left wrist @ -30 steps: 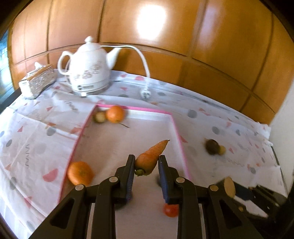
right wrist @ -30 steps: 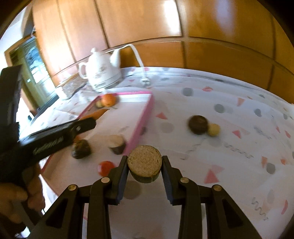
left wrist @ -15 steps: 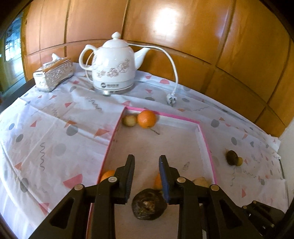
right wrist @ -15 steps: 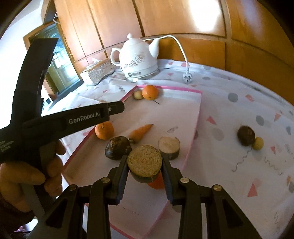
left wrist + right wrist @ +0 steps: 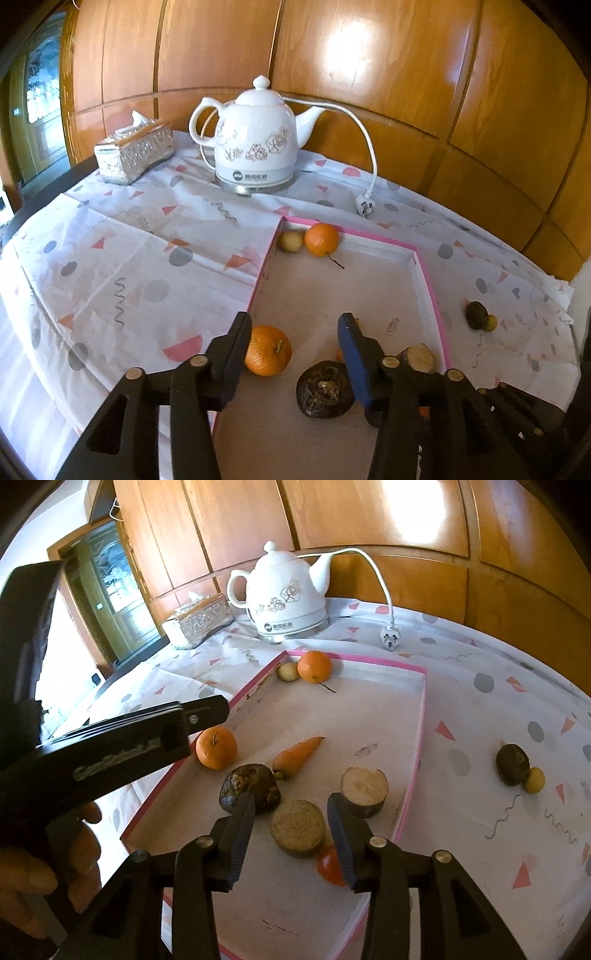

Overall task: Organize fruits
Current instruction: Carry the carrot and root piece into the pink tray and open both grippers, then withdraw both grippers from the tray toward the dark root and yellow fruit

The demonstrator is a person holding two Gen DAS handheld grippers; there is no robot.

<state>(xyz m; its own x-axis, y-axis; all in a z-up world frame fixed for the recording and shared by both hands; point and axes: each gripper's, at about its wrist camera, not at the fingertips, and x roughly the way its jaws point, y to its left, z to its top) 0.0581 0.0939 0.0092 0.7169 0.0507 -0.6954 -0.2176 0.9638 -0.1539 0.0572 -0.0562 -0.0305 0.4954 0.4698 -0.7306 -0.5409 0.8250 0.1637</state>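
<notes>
We have most of the produce in the pink-rimmed tray (image 5: 421,716), and both our tools hang over its near end with jaws spread and empty. Our main worry: the right gripper (image 5: 291,832) straddles the round brown slice (image 5: 298,828), so drawing back carelessly could knock it into the small red fruit (image 5: 328,864) or the pale cut stump (image 5: 364,786). The left gripper (image 5: 295,347) sits just over a mandarin (image 5: 267,350) and a dark lumpy fruit (image 5: 325,389), easy to nudge. Beyond the tray's right wall, a dark fruit (image 5: 512,764) and a small yellow one (image 5: 535,780) wait on the tablecloth (image 5: 129,258); that wall stands between. The kettle (image 5: 255,147) and its plug (image 5: 365,208) lie well back.
</notes>
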